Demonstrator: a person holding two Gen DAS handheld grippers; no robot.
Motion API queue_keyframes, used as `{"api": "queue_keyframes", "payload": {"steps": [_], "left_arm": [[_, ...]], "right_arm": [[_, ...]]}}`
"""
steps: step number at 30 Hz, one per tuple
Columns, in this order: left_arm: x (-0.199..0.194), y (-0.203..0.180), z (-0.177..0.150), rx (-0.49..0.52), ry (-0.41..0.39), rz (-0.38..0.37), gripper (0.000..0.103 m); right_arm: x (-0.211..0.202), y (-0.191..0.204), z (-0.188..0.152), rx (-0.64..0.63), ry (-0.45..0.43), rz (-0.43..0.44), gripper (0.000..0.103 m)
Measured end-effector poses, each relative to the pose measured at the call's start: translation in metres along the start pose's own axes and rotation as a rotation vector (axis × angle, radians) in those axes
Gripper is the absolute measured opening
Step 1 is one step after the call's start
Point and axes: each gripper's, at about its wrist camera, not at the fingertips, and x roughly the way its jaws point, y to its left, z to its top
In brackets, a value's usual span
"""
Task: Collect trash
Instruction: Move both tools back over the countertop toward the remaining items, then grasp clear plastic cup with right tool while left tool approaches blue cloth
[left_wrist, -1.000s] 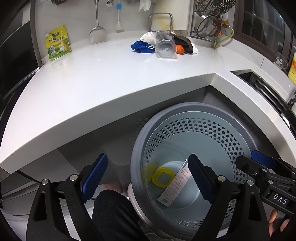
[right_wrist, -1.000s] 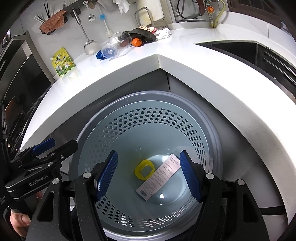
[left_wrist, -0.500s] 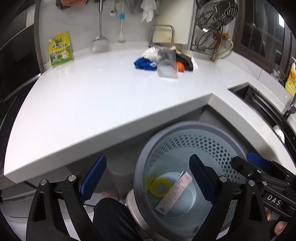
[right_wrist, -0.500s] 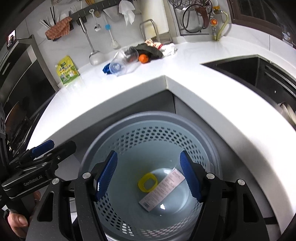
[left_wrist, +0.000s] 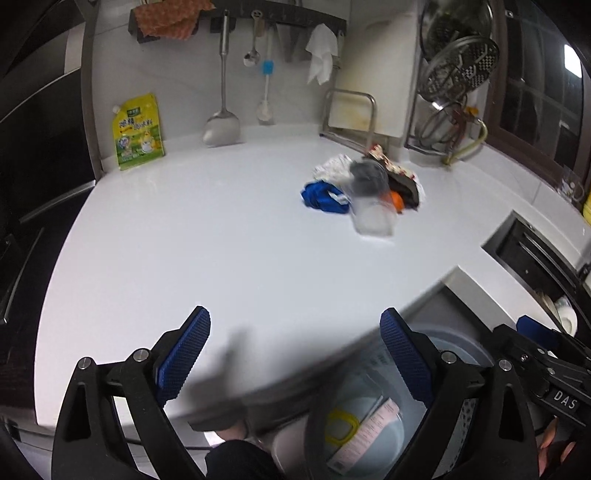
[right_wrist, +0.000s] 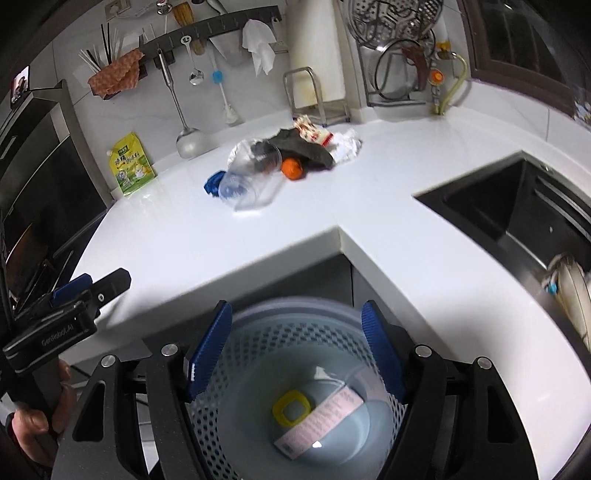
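Where the left wrist camera looks along its fingers, the left tongs (left_wrist: 295, 354) stand spread wide and pinch nothing, their blue pads hanging over the near edge of the white desk (left_wrist: 207, 251). Well ahead of them and a little to the right lies the trash heap: a clear plastic cup (left_wrist: 371, 201) on its side, a blue wrapper (left_wrist: 323, 197) touching its left flank, an orange piece (left_wrist: 397, 199) just right of the cup, and a dark rag (left_wrist: 406, 186) behind that. Below the right pad, under the desk edge, sits the grey perforated bin (left_wrist: 454, 417), with a yellow ring (left_wrist: 341, 424) and a pink label (left_wrist: 369, 432) on its bottom. Far ahead to the left, a yellow pouch (left_wrist: 137, 131) leans against the wall. The right tongs (left_wrist: 532, 332) show at the right border.

Seen from the right wrist camera, the right tongs (right_wrist: 295, 354) are likewise spread and bare, directly above the bin (right_wrist: 266, 347); the yellow ring (right_wrist: 291, 408) and pink label (right_wrist: 319, 421) lie between and below the pads. Ahead across the desk (right_wrist: 388, 229), slightly left, rests the clear cup (right_wrist: 251, 177), the blue wrapper (right_wrist: 213, 183) at its left, the orange piece (right_wrist: 291, 168) at its right, the dark rag (right_wrist: 303, 149) beyond, and a crumpled white paper (right_wrist: 347, 147) farther right. A dark sink (right_wrist: 517, 206) opens to the right. The left tongs (right_wrist: 92, 286) appear at the left edge; their gap cannot be judged from here.
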Motion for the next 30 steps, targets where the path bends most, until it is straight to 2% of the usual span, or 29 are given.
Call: {"api": "queue_keyframes", "payload": {"steps": [6, 18, 30], "left_arm": [[0.011, 0.015, 0.024, -0.017, -0.035, 0.031, 0.092], [0.039, 0.036, 0.052, -0.020, -0.049, 0.062, 0.093], [0.053, 0.057, 0.063, -0.041, -0.048, 0.083, 0.094]], "right_arm": [[0.019, 0.015, 0.029, -0.017, -0.012, -0.005, 0.070], [0.059, 0.042, 0.069, -0.050, -0.025, 0.004, 0.071], [0.102, 0.063, 0.098, -0.047, -0.004, -0.011, 0.074]]}}
